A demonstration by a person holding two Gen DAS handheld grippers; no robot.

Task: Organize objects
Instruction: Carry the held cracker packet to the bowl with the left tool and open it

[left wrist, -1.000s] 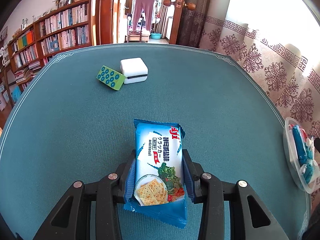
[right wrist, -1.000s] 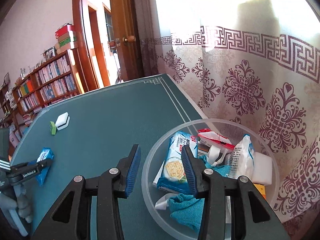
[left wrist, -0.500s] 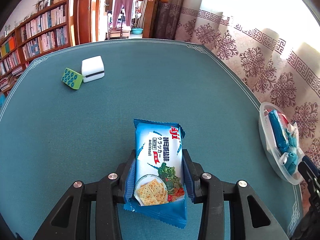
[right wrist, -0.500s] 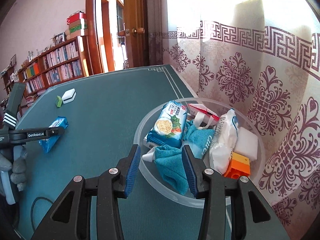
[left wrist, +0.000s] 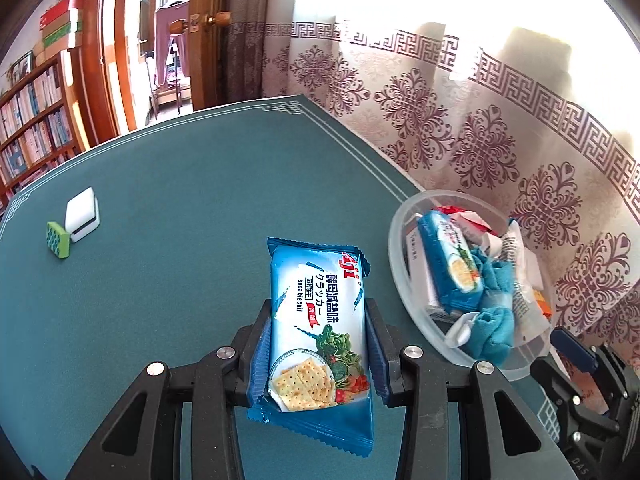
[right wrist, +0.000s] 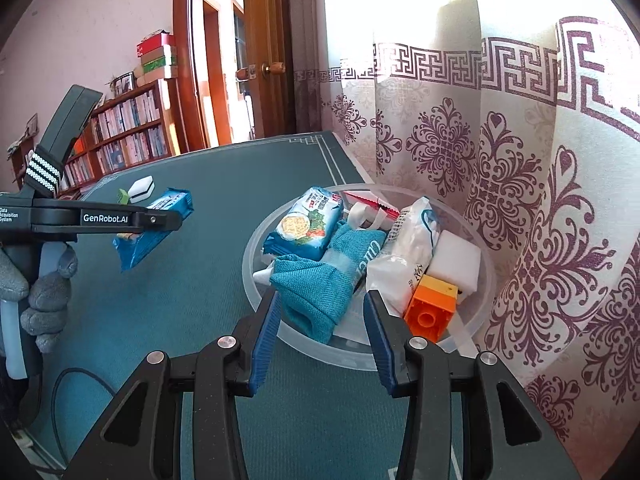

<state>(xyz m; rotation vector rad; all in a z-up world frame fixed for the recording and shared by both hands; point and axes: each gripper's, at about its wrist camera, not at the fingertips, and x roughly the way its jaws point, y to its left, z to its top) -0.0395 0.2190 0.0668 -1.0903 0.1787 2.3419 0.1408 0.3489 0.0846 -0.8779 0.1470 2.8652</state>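
A blue soda-cracker pack (left wrist: 320, 280) is clamped lengthwise in my left gripper (left wrist: 318, 308) and held above the green table. In the right wrist view the left gripper (right wrist: 176, 220) carries the pack (right wrist: 138, 248) just left of the clear plastic bowl (right wrist: 256, 248). The bowl (left wrist: 400, 264) holds a second cracker pack (right wrist: 308, 228), a teal cloth (right wrist: 320, 284), a white packet, a white block and an orange brick (right wrist: 432, 308). My right gripper (right wrist: 322, 308) sits at the bowl's near rim, with its jaws drawn in and nothing held.
A white box (left wrist: 82, 214) and a green dotted tile (left wrist: 58, 240) lie together at the table's far left. A patterned curtain (right wrist: 520, 184) hangs close behind the bowl along the table's right edge. A gloved hand (right wrist: 44, 292) grips the left tool. Bookshelves and an open door stand beyond.
My left gripper has swung to the right with the cracker pack, so the bowl is now close beside it. My right gripper has drawn back from over the bowl to its near rim.
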